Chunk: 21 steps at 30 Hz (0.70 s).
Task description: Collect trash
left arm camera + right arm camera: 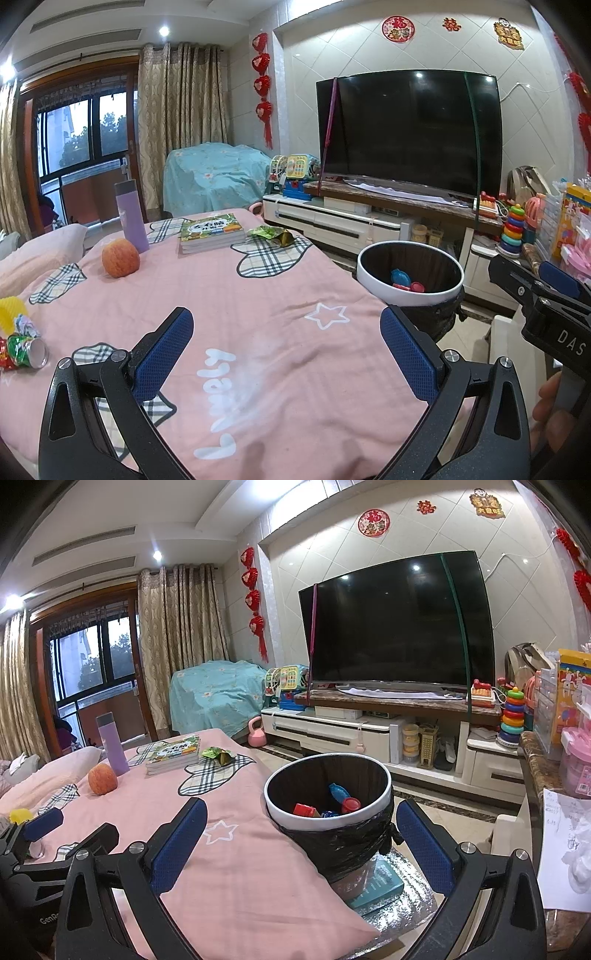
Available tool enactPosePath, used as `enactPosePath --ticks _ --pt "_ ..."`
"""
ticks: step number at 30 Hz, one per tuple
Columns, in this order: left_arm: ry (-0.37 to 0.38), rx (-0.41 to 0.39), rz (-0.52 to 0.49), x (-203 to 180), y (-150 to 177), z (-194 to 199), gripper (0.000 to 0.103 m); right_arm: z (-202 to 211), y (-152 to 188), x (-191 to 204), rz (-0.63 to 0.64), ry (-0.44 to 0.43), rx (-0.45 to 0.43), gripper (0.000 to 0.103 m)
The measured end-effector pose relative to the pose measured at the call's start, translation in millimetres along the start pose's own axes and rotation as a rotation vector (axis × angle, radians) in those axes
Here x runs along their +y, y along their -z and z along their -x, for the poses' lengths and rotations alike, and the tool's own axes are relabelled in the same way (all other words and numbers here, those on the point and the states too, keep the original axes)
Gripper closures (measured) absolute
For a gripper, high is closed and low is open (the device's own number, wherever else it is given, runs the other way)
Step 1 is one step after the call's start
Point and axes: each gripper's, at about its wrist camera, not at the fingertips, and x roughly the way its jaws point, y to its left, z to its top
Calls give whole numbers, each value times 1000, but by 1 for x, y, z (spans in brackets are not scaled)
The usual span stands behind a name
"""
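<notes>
A round bin [410,291] with a white rim and black liner stands off the right edge of the pink-covered table [258,295]; it holds red and blue scraps [332,805]. A crushed green can [27,350] and a yellow cup [11,314] lie at the table's left edge. A green snack wrapper [273,234] lies beside the books [210,232]. My left gripper [286,350] is open and empty over the cloth. My right gripper [301,845] is open and empty just before the bin [328,812].
An orange apple [120,257] and a purple bottle [130,218] stand on the far left of the table. A TV [410,129] on a low cabinet is behind. Toys crowd a side counter [535,768] at right. A teal book [376,882] lies under the bin.
</notes>
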Motion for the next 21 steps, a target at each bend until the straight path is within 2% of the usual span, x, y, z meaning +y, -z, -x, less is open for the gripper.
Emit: enactPosePath --ticks 21 --pt "23 26 1 8 1 -7 0 -5 2 -1 -12 -7 11 0"
